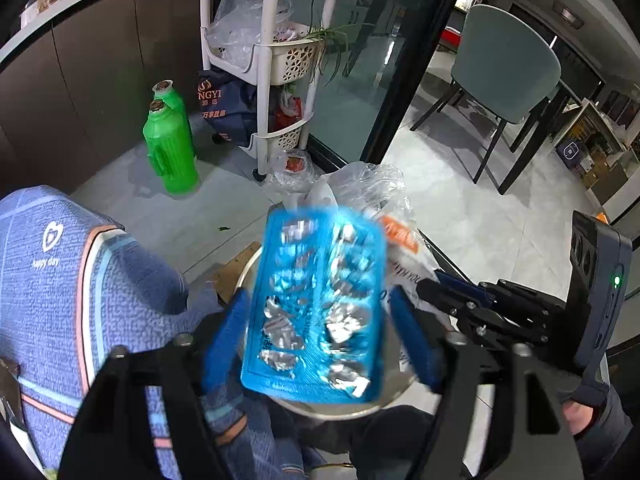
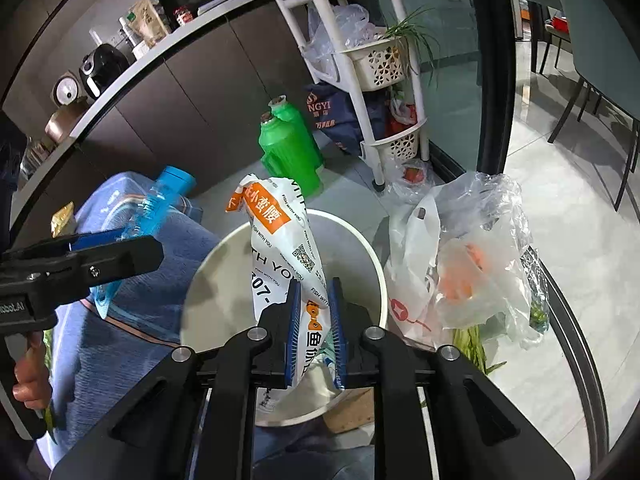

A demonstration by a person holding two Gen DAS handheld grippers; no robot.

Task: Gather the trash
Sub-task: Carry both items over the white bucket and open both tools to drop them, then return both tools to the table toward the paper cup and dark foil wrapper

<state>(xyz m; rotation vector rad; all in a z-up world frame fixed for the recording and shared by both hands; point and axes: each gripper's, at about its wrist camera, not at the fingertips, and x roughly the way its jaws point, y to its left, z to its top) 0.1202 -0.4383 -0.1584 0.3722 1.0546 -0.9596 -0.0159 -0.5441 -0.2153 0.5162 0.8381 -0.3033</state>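
A blue blister pack [image 1: 316, 312] with torn foil hangs blurred between the wide-spread blue fingers of my left gripper [image 1: 320, 300], and a gap shows at its right edge. It is over a white round bin [image 1: 340, 410]. My right gripper [image 2: 316, 332] is shut on a white snack bag with an orange label [image 2: 280, 240], held upright over the bin [image 2: 360, 236]. In the right wrist view the left gripper [image 2: 132, 246] comes in from the left with the blister pack [image 2: 160, 204] edge-on. The right gripper [image 1: 440, 286] and the bag [image 1: 400, 240] show at the right of the left wrist view.
A person's leg in blue patterned fabric [image 1: 80, 280] is left of the bin. Filled plastic bags [image 2: 472, 264] lie right of it. Two green jugs [image 1: 168, 148], a white basket rack [image 1: 280, 60], a black door frame [image 1: 416, 60] and a grey chair [image 1: 504, 64] stand beyond.
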